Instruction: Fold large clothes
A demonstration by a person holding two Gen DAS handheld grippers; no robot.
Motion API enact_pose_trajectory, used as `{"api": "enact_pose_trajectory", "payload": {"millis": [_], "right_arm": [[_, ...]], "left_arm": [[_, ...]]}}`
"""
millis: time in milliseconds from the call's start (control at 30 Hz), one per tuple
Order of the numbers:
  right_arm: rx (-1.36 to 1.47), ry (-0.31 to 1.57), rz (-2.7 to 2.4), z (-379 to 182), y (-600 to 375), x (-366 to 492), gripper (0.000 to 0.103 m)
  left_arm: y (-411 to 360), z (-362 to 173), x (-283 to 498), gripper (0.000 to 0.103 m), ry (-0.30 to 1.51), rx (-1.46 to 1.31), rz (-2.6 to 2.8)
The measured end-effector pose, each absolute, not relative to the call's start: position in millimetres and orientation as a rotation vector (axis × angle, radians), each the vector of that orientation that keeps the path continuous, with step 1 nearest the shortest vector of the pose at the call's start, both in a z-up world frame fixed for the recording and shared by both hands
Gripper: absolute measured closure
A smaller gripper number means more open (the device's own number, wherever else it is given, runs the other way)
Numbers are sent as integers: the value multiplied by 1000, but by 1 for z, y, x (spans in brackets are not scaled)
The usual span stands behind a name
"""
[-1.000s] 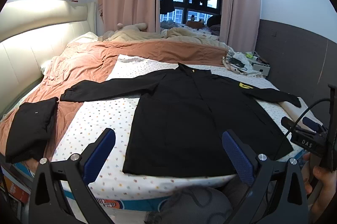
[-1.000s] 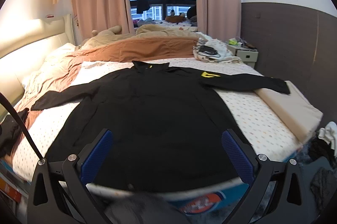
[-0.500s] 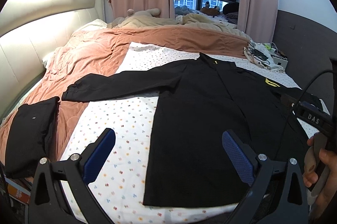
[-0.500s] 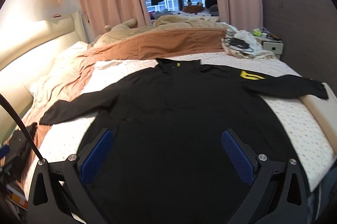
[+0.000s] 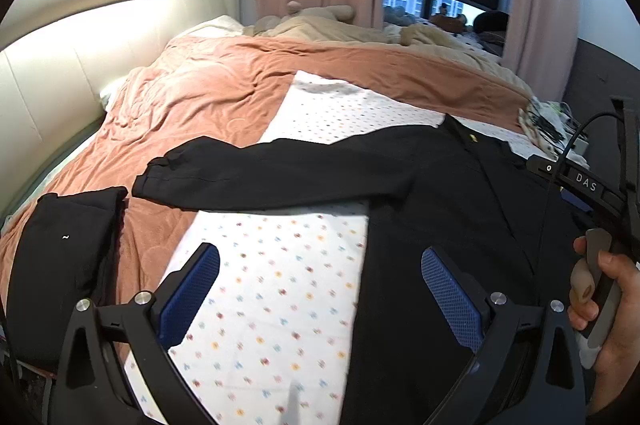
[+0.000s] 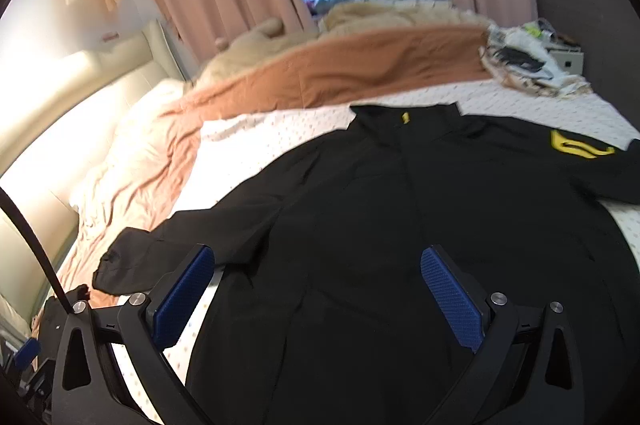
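Observation:
A large black jacket (image 5: 448,209) lies spread flat on the dotted white sheet (image 5: 280,285), collar away from me, both sleeves out sideways. Its left sleeve (image 5: 256,173) reaches onto the orange blanket. In the right wrist view the jacket (image 6: 400,225) fills the middle, with a yellow logo (image 6: 576,149) on the right sleeve. My left gripper (image 5: 320,281) is open and empty above the sheet at the jacket's left edge. My right gripper (image 6: 318,289) is open and empty above the jacket's lower body. The hem is hidden below both views.
A folded black garment (image 5: 64,265) lies at the bed's left edge. An orange blanket (image 5: 224,85) and beige bedding (image 5: 360,25) cover the far side. A cream headboard (image 5: 80,57) is at the left. Clutter (image 6: 524,61) sits at the far right.
Both grippers have moved forward and lower over the bed and swung left. The jacket looks closer and has not moved. Both stay open.

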State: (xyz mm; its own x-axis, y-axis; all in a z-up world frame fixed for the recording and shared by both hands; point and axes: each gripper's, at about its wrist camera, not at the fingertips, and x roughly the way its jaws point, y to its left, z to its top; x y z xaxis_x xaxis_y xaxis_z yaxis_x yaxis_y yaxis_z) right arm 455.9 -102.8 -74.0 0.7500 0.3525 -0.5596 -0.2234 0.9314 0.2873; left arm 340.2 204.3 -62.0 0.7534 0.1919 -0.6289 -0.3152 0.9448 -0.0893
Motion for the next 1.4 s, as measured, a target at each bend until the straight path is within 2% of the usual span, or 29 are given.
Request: {"api": "enact_pose_trajectory", "payload": {"millis": [200, 267, 400, 467, 500, 533, 600, 733, 867, 1133, 1200, 1233, 1267, 1333, 1400], "right_arm": [[249, 703, 329, -77, -96, 501, 0], [240, 712, 339, -79, -95, 513, 0], [218, 733, 351, -74, -79, 538, 0], [209, 740, 346, -76, -73, 551, 0], [208, 746, 349, -78, -69, 558, 1], [207, 749, 354, -80, -61, 566, 4], [195, 779, 367, -87, -53, 581, 24], [215, 815, 388, -105, -41, 608, 35], [193, 872, 438, -128, -20, 625, 60], [78, 961, 474, -166, 14, 653, 62], [85, 972, 480, -164, 14, 657, 62], [105, 980, 482, -163, 11, 658, 62], [142, 987, 488, -161, 7, 659, 62], [189, 1001, 495, -157, -1, 662, 62], [196, 1006, 491, -151, -7, 663, 62]], "left_arm": [[249, -74, 368, 1, 672, -232, 326], [269, -81, 381, 9, 689, -266, 343], [304, -97, 403, 16, 715, -331, 372], [318, -106, 412, 28, 739, -365, 389], [328, -115, 418, 30, 759, -402, 395], [336, -121, 422, 34, 775, -428, 401], [351, -137, 433, 39, 815, -480, 421], [368, -161, 454, 40, 868, -494, 445], [386, -181, 469, 40, 904, -543, 474], [419, -210, 493, 40, 936, -581, 586], [424, -208, 496, 55, 926, -579, 609], [426, -207, 498, 73, 927, -570, 628], [429, -206, 500, 86, 929, -569, 639], [430, -197, 501, 95, 922, -577, 649], [426, -183, 502, 98, 898, -536, 644]]}}
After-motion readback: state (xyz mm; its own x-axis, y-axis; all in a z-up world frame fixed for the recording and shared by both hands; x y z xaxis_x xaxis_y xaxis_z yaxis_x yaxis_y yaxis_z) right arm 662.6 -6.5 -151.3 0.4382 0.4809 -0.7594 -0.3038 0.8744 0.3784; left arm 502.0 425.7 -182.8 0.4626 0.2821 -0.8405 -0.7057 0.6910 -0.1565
